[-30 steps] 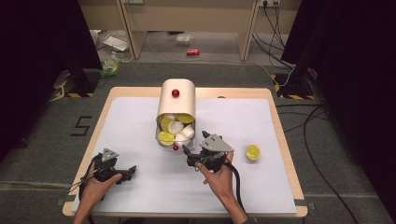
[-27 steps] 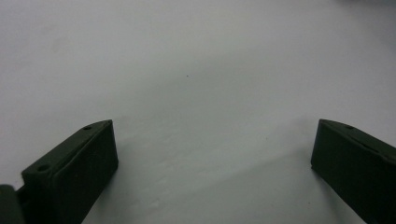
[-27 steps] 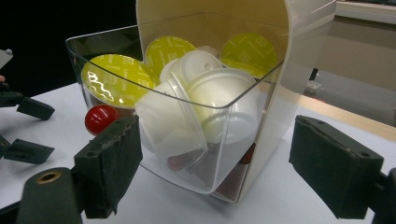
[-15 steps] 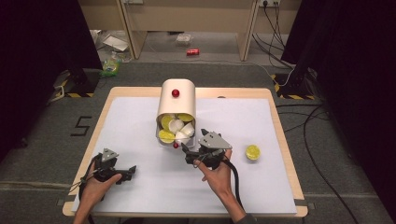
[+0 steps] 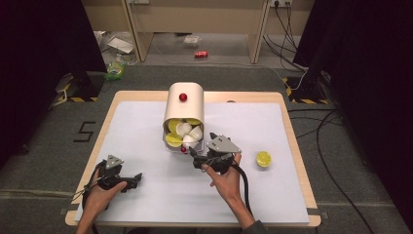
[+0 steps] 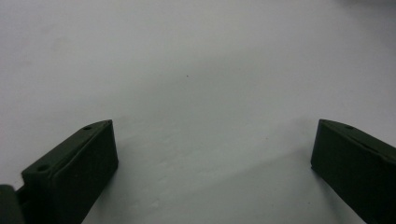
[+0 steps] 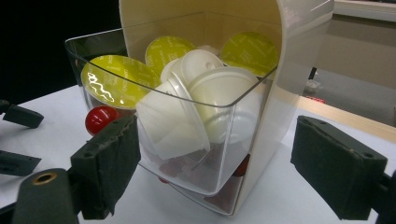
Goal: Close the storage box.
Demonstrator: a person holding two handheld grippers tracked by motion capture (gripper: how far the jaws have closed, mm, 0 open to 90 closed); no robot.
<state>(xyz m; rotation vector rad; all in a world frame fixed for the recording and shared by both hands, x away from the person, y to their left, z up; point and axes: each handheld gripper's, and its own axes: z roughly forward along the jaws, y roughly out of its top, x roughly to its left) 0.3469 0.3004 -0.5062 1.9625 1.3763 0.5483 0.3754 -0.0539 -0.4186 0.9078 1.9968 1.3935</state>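
A cream dispenser box (image 5: 183,105) with a red knob (image 5: 183,97) lies mid-table. Its clear drawer (image 5: 181,142) is out toward me and holds several yellow-lidded capsules (image 5: 173,139) and white capsules (image 5: 185,129). My right gripper (image 5: 192,156) sits just in front of the drawer, beside its small red knob (image 5: 183,149). In the right gripper view the gripper (image 7: 215,158) is open. Its jaws have just been opening and stand either side of the drawer's corner (image 7: 233,140) without pressing on it; the knob (image 7: 100,119) is by the left jaw. My left gripper (image 5: 137,180) rests at the front left, open (image 6: 212,163) over the bare white mat.
One yellow capsule (image 5: 263,158) lies alone on the white mat (image 5: 146,122) to the right of my right hand. The wooden table edge (image 5: 292,146) frames the mat. Cables and floor clutter lie beyond the table.
My right hand has edged slightly left toward the drawer. The left hand and the drawer have stayed where they were.
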